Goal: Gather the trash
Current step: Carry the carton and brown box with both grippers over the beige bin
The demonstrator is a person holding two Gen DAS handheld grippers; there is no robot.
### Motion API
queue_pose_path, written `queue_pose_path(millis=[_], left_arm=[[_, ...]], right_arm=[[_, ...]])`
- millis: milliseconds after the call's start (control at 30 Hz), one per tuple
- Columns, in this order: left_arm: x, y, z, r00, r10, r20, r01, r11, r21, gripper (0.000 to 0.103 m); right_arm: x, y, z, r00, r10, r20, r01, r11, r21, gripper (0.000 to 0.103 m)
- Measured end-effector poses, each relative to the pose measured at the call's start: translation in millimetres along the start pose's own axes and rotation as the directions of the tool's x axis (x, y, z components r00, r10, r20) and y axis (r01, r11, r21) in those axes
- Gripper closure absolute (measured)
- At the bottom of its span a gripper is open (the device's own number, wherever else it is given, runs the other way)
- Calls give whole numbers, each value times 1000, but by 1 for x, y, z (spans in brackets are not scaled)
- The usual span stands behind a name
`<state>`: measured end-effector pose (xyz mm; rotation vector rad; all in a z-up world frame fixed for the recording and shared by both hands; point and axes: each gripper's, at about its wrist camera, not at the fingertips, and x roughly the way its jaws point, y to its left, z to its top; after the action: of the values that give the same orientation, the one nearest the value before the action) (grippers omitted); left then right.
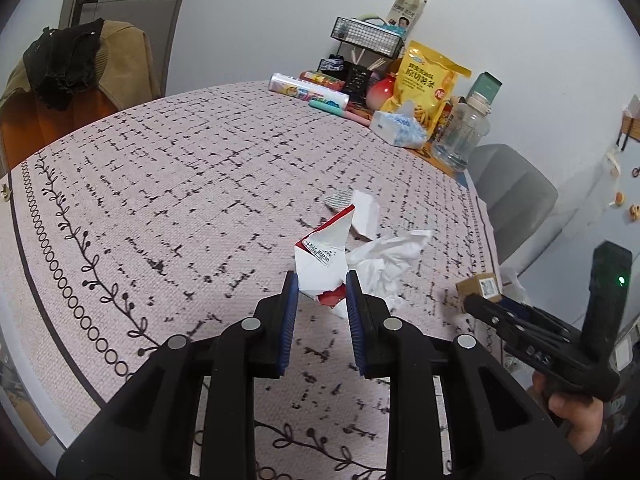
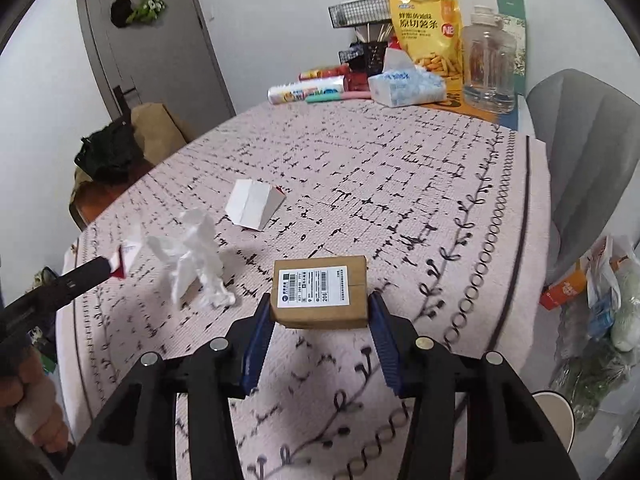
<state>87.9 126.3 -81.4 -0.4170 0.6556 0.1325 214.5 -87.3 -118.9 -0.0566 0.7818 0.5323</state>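
Observation:
My left gripper (image 1: 321, 282) is shut on a torn red-and-white carton piece (image 1: 322, 258), held just above the tablecloth; it also shows in the right wrist view (image 2: 126, 258). My right gripper (image 2: 319, 304) is shut on a small brown cardboard box (image 2: 319, 294) with a white shipping label, lifted slightly off the table; the box also shows at the right in the left wrist view (image 1: 480, 286). A crumpled white tissue (image 2: 196, 258) lies between the two grippers (image 1: 384, 260). A folded white paper piece (image 2: 254, 204) lies farther out on the table (image 1: 366, 214).
The table has a pink patterned cloth (image 2: 400, 184). At its far end stand a yellow snack bag (image 2: 428, 32), a tissue pack (image 2: 404, 86), a clear bottle (image 2: 488, 60), a wire rack (image 1: 366, 36). A grey chair (image 2: 580, 140) and a bag of trash (image 2: 592, 304) are at right.

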Motion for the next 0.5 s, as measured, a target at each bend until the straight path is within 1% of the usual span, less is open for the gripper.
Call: queue_pose_path(millis=[167,333,500], left_arm=[[-3,-22,0,1000,-27,3,27,999,42,79],[-2,-51,2,998,-57,-3,57,994,89,79],[-3,-86,3,996,-93,-3,92,986,141,79]], right_arm=[[-32,-15,-11,999,0,44,-1,999,35,56],[-56,-38,-23,997,-28,74,23,997,75,56],[-76,-73,-32,993,-71,92,58,989,138,56]])
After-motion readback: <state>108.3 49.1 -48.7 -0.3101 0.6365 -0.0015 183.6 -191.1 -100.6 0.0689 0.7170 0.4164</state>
